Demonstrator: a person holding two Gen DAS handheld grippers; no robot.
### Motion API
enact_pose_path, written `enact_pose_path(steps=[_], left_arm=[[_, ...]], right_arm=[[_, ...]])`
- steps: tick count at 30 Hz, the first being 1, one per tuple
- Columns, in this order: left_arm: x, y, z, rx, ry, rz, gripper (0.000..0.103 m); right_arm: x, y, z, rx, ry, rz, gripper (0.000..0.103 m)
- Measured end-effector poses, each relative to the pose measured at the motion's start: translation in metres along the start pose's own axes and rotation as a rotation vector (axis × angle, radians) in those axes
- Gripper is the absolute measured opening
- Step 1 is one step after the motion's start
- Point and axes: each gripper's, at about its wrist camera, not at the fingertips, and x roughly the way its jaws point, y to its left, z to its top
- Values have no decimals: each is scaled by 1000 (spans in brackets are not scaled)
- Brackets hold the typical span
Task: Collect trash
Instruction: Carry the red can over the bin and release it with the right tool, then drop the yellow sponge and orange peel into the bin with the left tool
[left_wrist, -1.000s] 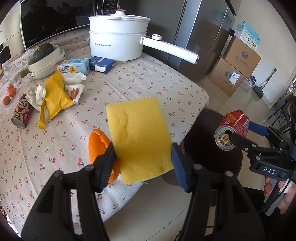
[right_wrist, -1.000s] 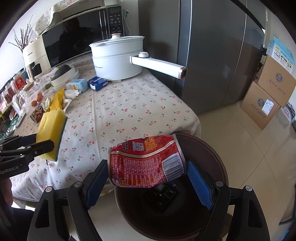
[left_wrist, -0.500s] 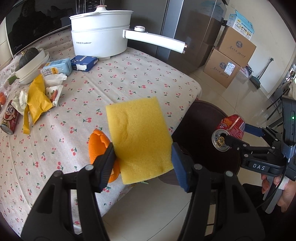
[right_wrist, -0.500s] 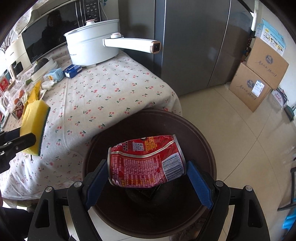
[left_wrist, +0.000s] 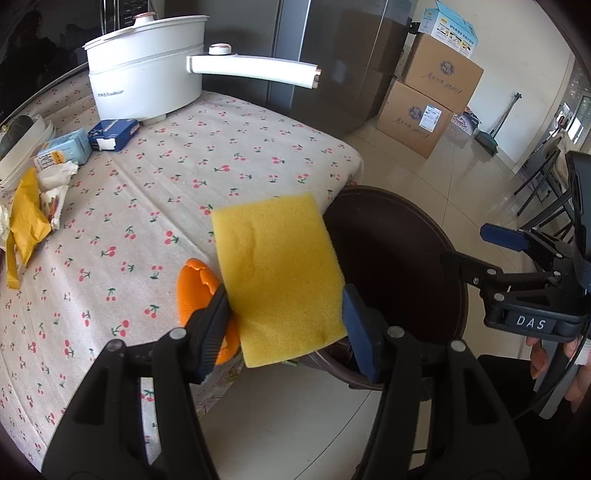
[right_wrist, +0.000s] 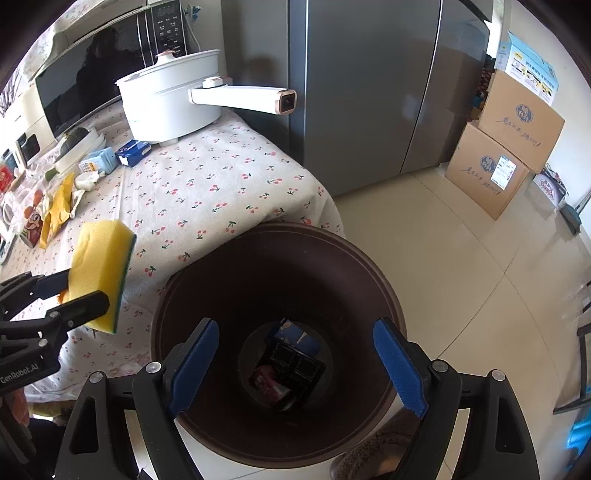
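We see one table (left_wrist: 240, 155) under a cherry-print cloth, one grey fridge (right_wrist: 369, 92) behind it, and two stacked cardboard boxes (right_wrist: 509, 147) on the floor with one smaller printed carton on top. One dark brown bin (right_wrist: 384, 291) stands on the floor against the table's corner, and one white pot (left_wrist: 147, 85) with a long handle sits at the far end of the table. We hold one yellow sponge (left_wrist: 277, 273) in our left gripper (left_wrist: 284, 314), its two fingers pressed on the sponge's edges at a middling spread, above the table's edge beside the bin. Our right gripper (right_wrist: 299, 362) hangs over the bin's mouth with its two blue pads wide apart and nothing between them. One piece of orange peel (left_wrist: 192, 288) lies at the table's edge just behind the left gripper. Further back lie one yellow wrapper (left_wrist: 26, 221), one pale blue carton (left_wrist: 66, 151) and one dark blue box (left_wrist: 114, 134). Only the right wrist view looks down into the bin, where dark packaging and a red item lie at the bottom, and shows the sponge's green backing and one microwave (right_wrist: 92, 88); only the left wrist view shows the peel clearly.
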Motion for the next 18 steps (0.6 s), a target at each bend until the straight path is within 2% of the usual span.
enact_pose_path(steps=[9,15,18], left_arm=[[19,-20,1,42,29,-42,62],[24,-29,2,68,16,-76,62],[25,-32,4,81,7,-100,67]], right_arm=[[2,-13,-6,15,18,-21,88],[2,-20,-7,29,21,-28,88],[0,-21,-6,35,17,-29,88]])
